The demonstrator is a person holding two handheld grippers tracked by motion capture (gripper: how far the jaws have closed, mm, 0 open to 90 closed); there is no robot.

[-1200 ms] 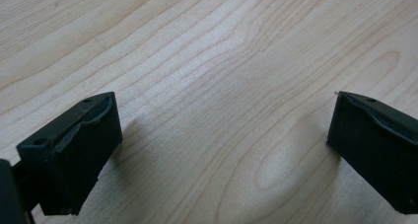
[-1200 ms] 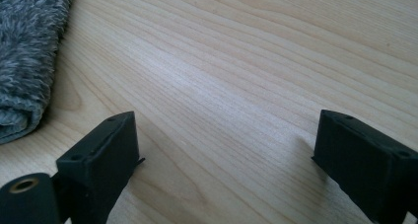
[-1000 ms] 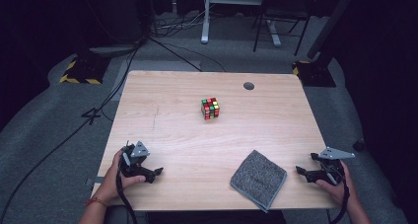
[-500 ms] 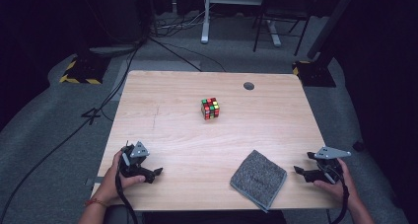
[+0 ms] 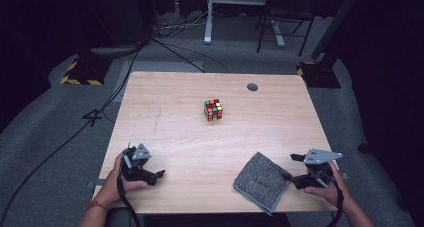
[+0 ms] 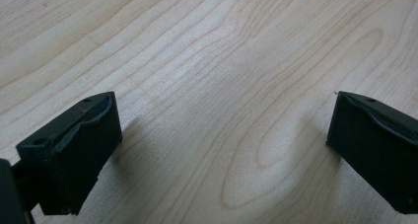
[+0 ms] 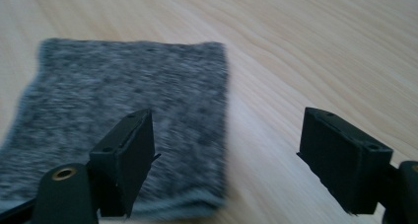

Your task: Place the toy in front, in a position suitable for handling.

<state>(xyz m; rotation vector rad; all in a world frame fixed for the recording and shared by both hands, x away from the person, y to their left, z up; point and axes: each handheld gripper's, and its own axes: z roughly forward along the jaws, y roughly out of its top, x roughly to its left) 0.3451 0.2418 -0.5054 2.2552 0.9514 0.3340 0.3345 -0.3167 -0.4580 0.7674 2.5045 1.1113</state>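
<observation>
Two grippers sit at the near edge of the table (image 5: pixel 175 132), both with jaws spread wide and holding nothing. The left gripper (image 5: pixel 150 174) is well left of the grey cloth (image 5: pixel 261 181), over bare wood. The right gripper (image 5: pixel 289 168) is just right of the cloth, one jaw over its edge. A puzzle cube (image 5: pixel 213 109) stands well beyond the cloth, mid-table.

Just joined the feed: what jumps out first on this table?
The colourful puzzle cube stands alone near the middle of the wooden table. A grey cloth lies at the near edge, with the open right gripper at its right side. The left gripper rests open at the near left.
</observation>
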